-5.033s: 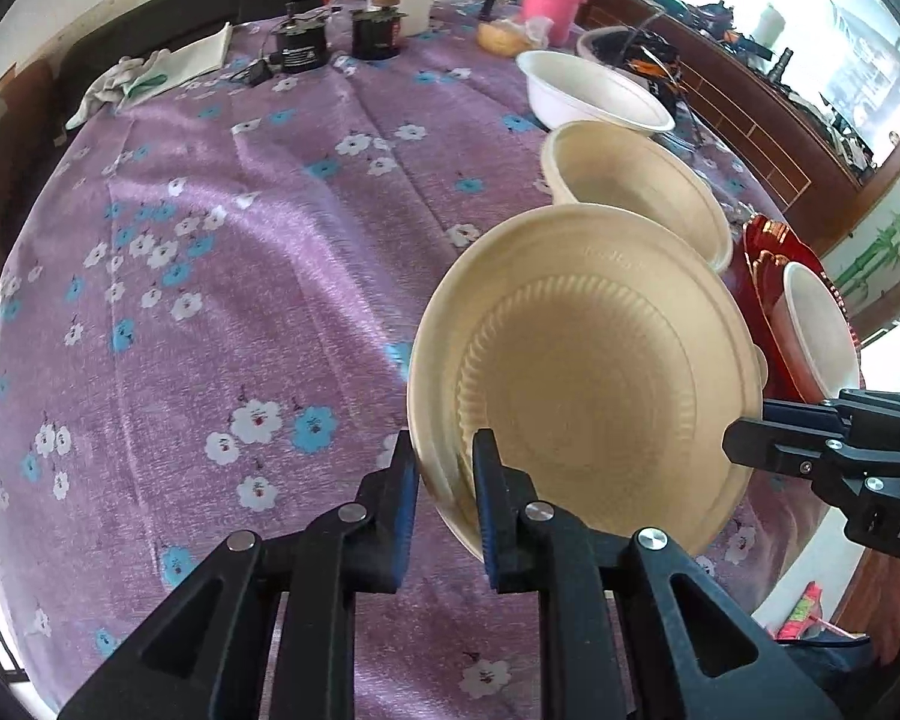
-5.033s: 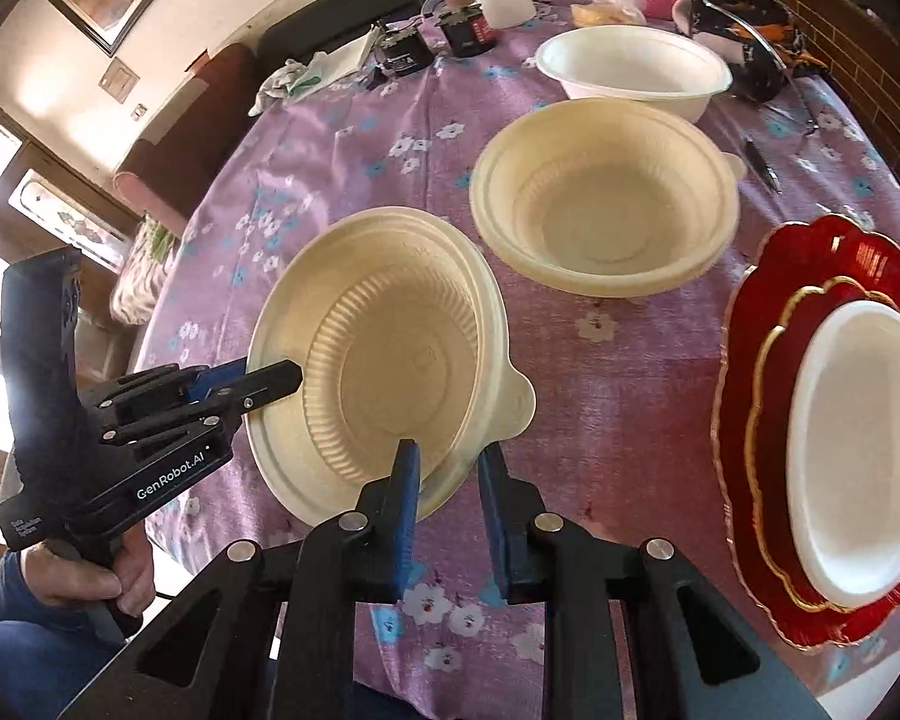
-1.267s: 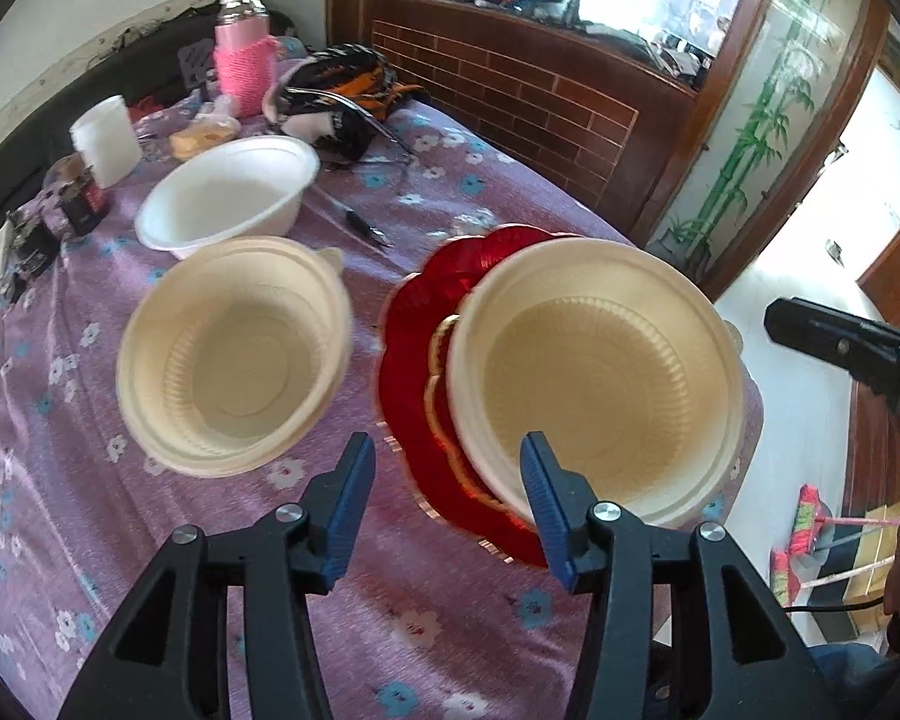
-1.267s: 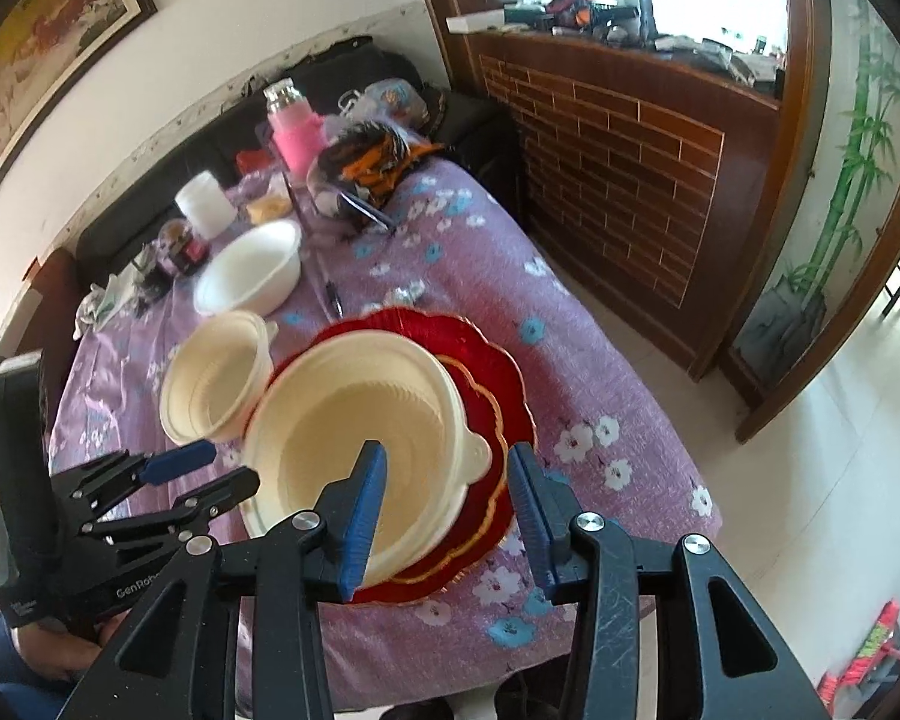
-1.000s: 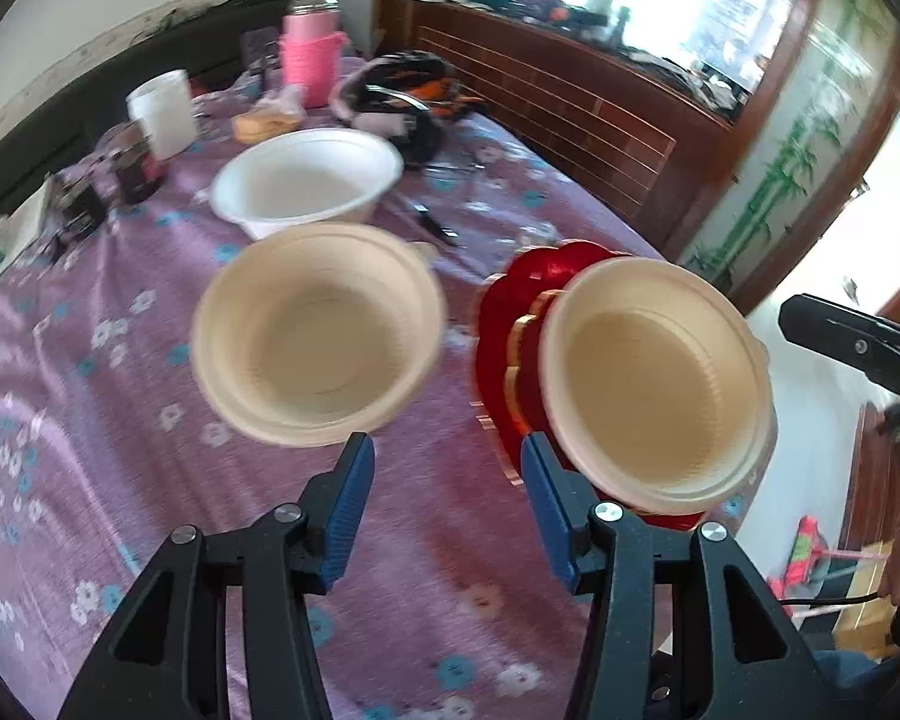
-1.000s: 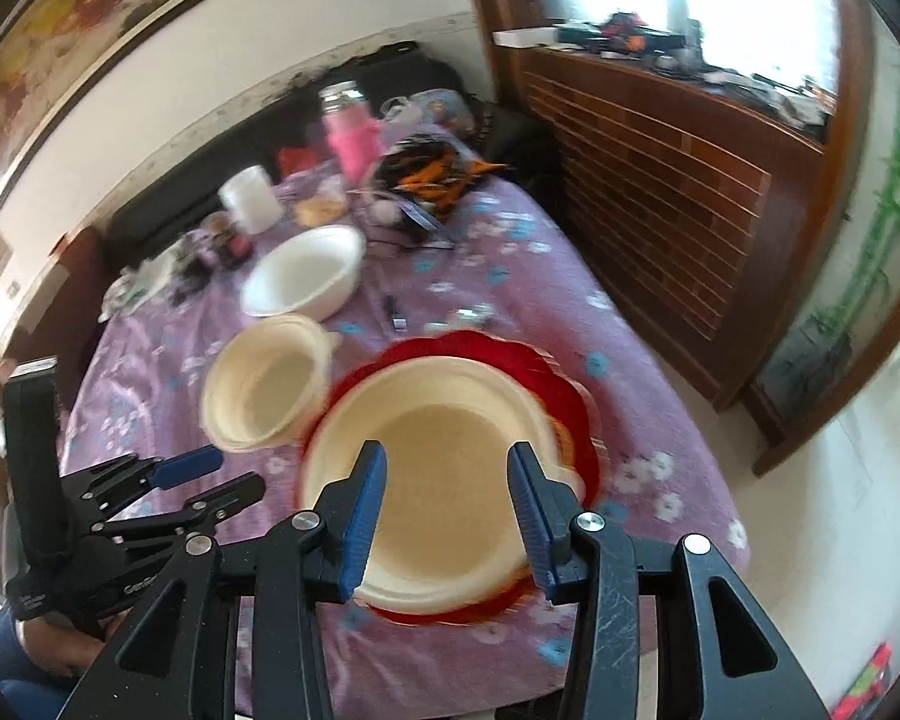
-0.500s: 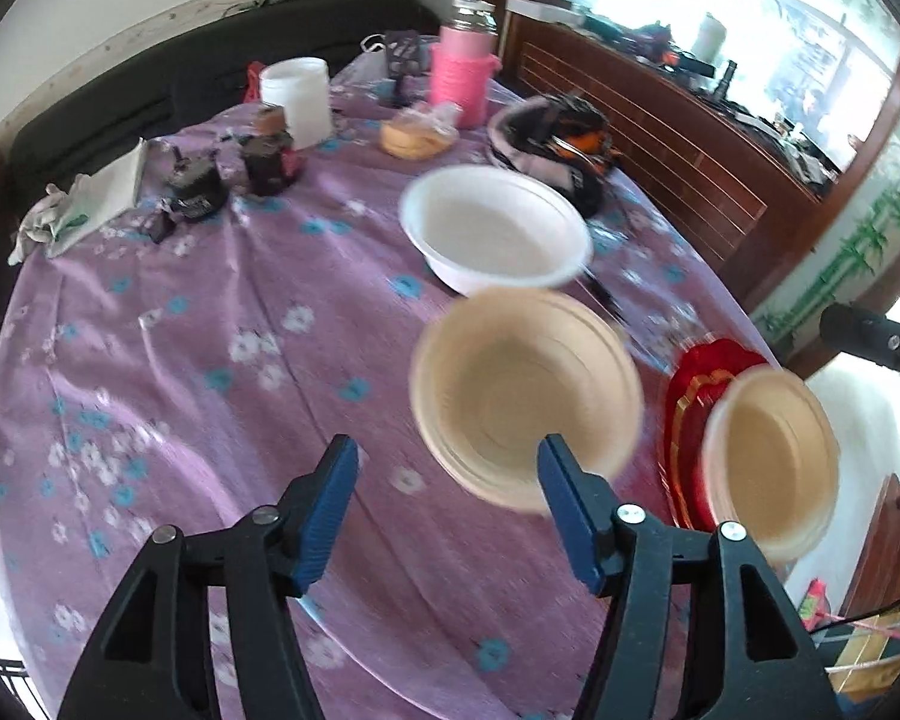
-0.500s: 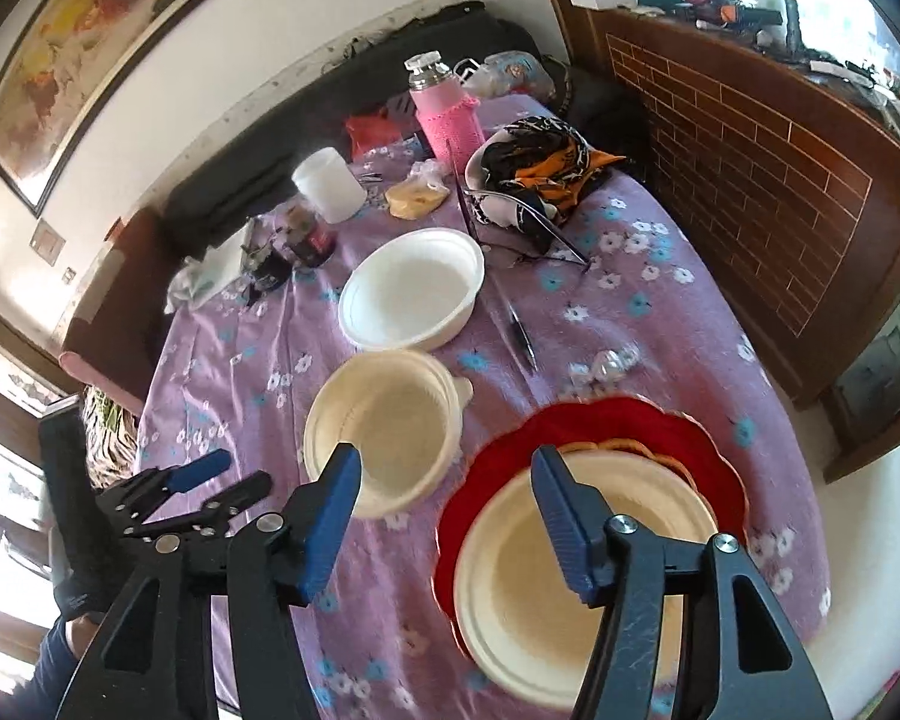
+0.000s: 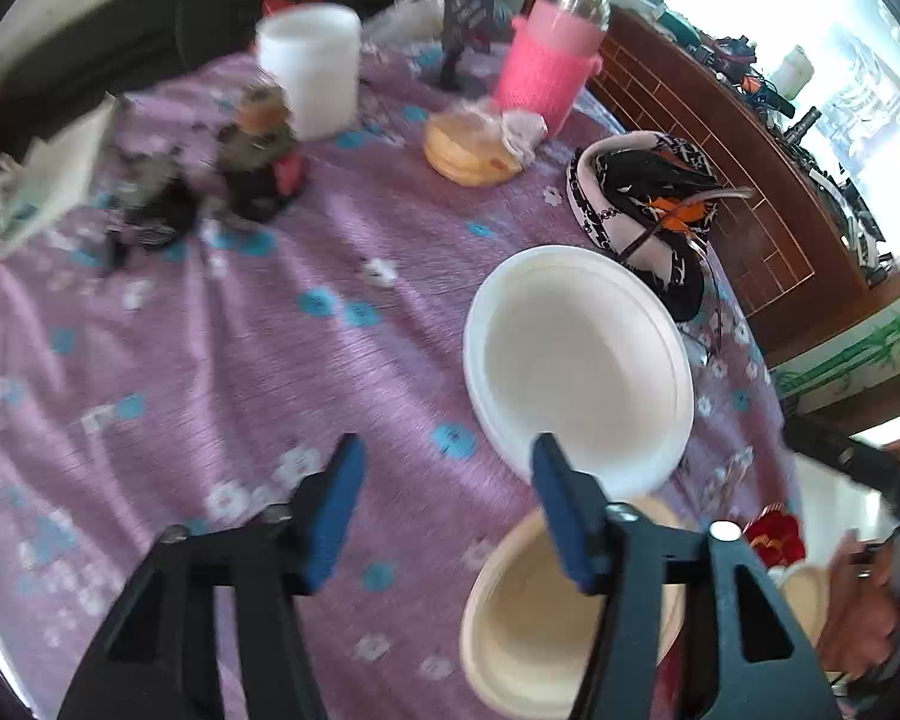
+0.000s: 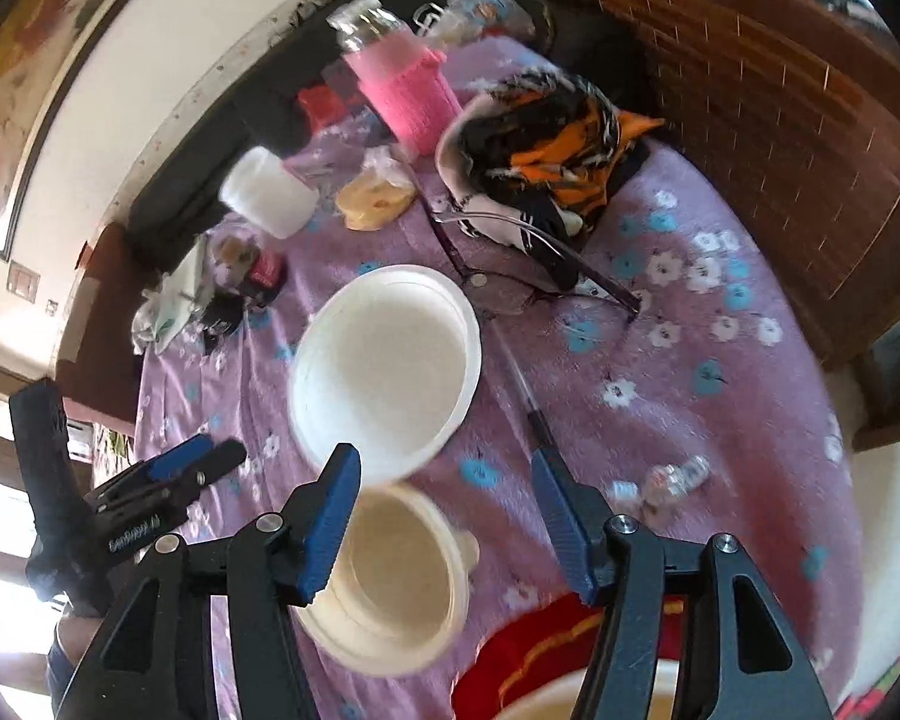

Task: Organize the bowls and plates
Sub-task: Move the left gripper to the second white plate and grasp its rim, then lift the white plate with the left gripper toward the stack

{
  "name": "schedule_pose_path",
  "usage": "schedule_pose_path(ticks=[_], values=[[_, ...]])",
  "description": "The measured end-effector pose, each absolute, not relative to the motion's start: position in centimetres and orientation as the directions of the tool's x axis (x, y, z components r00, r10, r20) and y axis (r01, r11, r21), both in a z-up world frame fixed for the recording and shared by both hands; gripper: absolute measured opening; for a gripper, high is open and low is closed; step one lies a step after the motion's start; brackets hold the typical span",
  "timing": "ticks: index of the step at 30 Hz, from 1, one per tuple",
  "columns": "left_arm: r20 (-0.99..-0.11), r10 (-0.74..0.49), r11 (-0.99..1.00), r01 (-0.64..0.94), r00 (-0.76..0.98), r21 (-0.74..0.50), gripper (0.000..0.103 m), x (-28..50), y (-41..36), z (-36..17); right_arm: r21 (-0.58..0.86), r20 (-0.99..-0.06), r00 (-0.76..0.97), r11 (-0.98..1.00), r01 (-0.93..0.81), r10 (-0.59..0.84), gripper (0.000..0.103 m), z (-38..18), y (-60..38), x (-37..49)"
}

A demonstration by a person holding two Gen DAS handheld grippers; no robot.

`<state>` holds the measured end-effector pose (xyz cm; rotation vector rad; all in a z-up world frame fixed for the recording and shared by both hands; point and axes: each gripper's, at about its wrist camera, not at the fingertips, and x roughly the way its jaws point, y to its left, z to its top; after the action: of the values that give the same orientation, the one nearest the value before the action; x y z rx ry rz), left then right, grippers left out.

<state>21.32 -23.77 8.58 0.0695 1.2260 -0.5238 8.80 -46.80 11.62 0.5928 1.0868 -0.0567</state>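
Two hand-held grippers, left (image 9: 444,504) and right (image 10: 444,516), gaping, empty; white bowl (image 10: 384,366) ahead, cream bowl (image 10: 390,576) beneath; bare tabletop (image 9: 222,336) left.

Round table under a purple flowered cloth (image 10: 720,396). On it: white bowl (image 10: 384,366), cream bowl (image 10: 390,588) just beside, red plate (image 10: 534,642) at the near edge, pink-sleeved bottle (image 10: 408,90), white tub (image 10: 267,192), patterned cloth bundle (image 10: 546,138), eyeglasses (image 10: 510,294).
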Motion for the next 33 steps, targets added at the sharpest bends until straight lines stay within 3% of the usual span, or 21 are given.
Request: schedule_pose_path(ticks=[3, 9, 10, 12, 14, 17, 33], values=[[-0.916, -0.340, 0.885, 0.402, 0.214, -0.234, 0.045, 23.0, -25.1, 7.2, 0.418, -0.856, 0.457, 0.844, 0.337, 0.241, 0.063, 10.1, -47.2, 10.6], [-0.927, -0.329, 0.892, 0.383, 0.181, -0.241, 0.043, 25.0, -26.9, 5.1, 0.419, -0.866, 0.431, 0.838, 0.350, 0.254, 0.051, 8.0, -47.9, 13.4], [-0.928, -0.326, 0.892, 0.383, 0.179, -0.240, 0.040, 25.2, -27.0, 4.9, 0.411, -0.873, 0.418, 0.842, 0.350, 0.252, 0.049, 7.6, -47.8, 13.7], [-0.930, -0.330, 0.889, 0.385, 0.162, -0.248, 0.017, 25.4, -27.4, 4.1, 0.397, -0.889, 0.383, 0.841, 0.369, 0.251, 0.037, 6.2, -47.7, 14.3], [-0.927, -0.342, 0.883, 0.391, 0.155, -0.260, 0.012, 25.4, -27.6, 3.8, 0.413, -0.888, 0.367, 0.833, 0.368, 0.278, 0.023, 5.1, -47.5, 14.7], [-0.926, -0.331, 0.881, 0.411, 0.180, -0.235, 0.010, 24.7, -27.9, 4.2, 0.432, -0.879, 0.373, 0.829, 0.356, 0.298, 0.012, 4.7, -47.1, 15.0], [-0.866, -0.376, 0.891, 0.387, 0.330, -0.240, 0.015, 18.2, -18.9, 11.0, 0.445, -0.823, 0.459, 0.882, 0.154, 0.334, 0.012, 11.8, -40.2, 11.1]])
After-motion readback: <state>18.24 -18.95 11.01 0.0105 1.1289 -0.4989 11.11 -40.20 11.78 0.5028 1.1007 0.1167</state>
